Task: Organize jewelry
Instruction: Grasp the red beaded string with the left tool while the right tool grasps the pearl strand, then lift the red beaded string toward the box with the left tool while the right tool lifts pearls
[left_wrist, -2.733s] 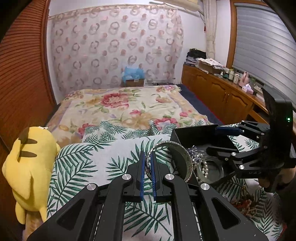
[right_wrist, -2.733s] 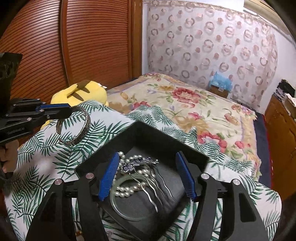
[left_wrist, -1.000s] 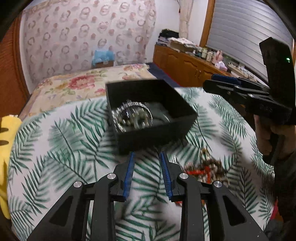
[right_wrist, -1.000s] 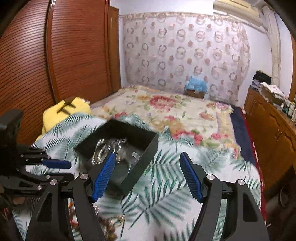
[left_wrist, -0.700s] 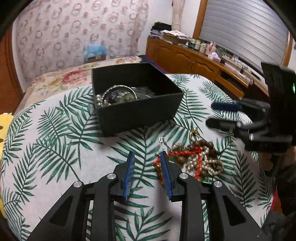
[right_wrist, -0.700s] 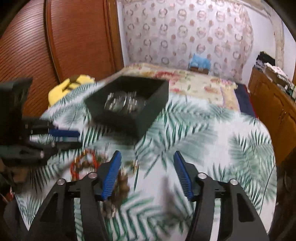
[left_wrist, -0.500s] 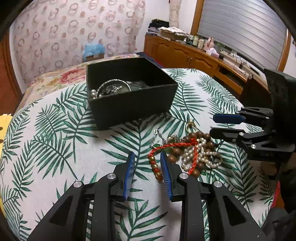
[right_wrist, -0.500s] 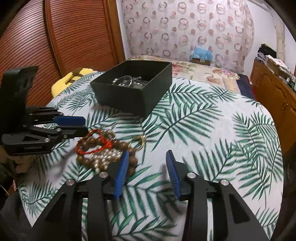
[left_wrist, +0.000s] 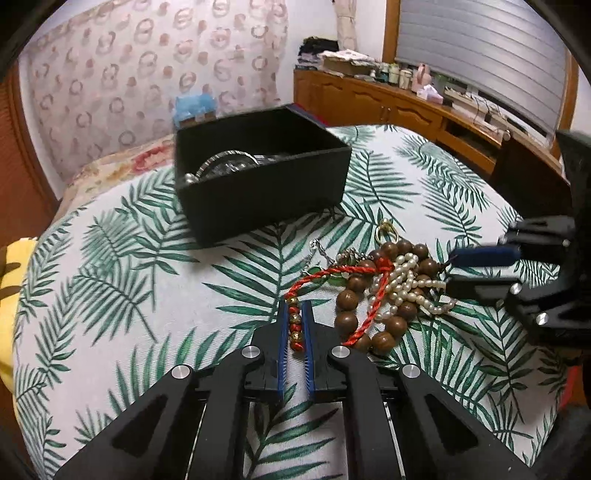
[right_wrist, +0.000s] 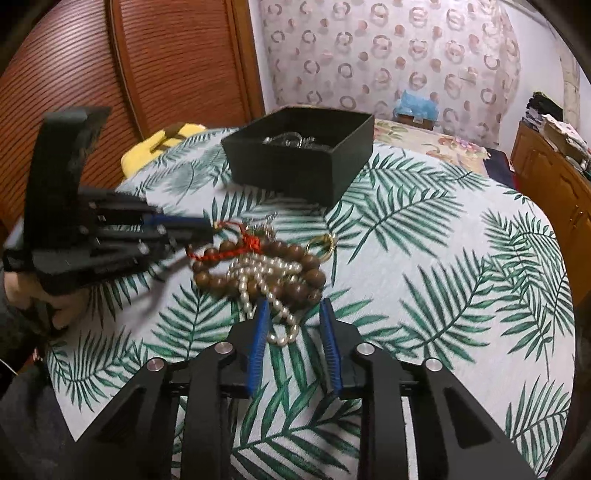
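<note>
1. On the palm-leaf cloth (left_wrist: 110, 295), the tangled jewelry pile (left_wrist: 388, 288) is lying just beside the black box (left_wrist: 266, 192), which is already holding some pieces.
2. The left gripper (left_wrist: 295, 325) has just been closing and is now clenching the red beaded cord (left_wrist: 295, 325), probably to pull it free from the tangle.
3. The right gripper (right_wrist: 293, 325) has also been closing; its jaws are standing around the pearl strand (right_wrist: 280, 321), not yet pressing it.

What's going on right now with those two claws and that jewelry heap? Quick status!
Left claw shut on red beaded cord. Right claw closing around pearl strand, not pinched yet. Cord, pearls and wooden bead bracelet tangled together. Black box behind.
</note>
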